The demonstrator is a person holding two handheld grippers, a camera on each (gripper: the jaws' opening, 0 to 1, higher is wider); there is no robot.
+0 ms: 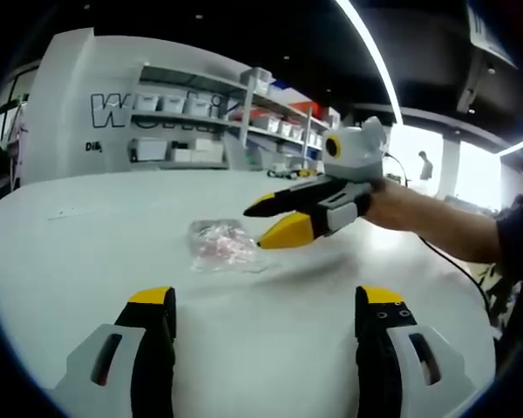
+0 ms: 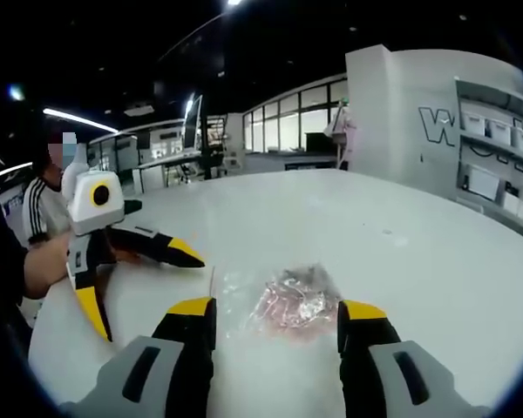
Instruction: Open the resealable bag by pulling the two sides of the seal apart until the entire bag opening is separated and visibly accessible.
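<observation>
Shelving with white boxes and large lettering on a pale wall stand behind a broad, round white bench (image 1: pixel 87 252), with windows and strip lights further off. On the bench lies a small clear plastic resealable bag (image 2: pixel 289 300) with crinkled pinkish contents, flat and still sealed as far as I can tell; which edge carries the seal is too blurred to say.

The right gripper (image 2: pixel 277 318) is the nearer one: the bag sits just ahead of it, between its yellow-tipped black jaws, which stand wide with nothing held.

The left gripper (image 1: pixel 267 309) hangs further back, its jaws also spread wide and empty, the bag (image 1: pixel 220 245) ahead of them and slightly left.

I judge neither side of the seal is gripped yet.
</observation>
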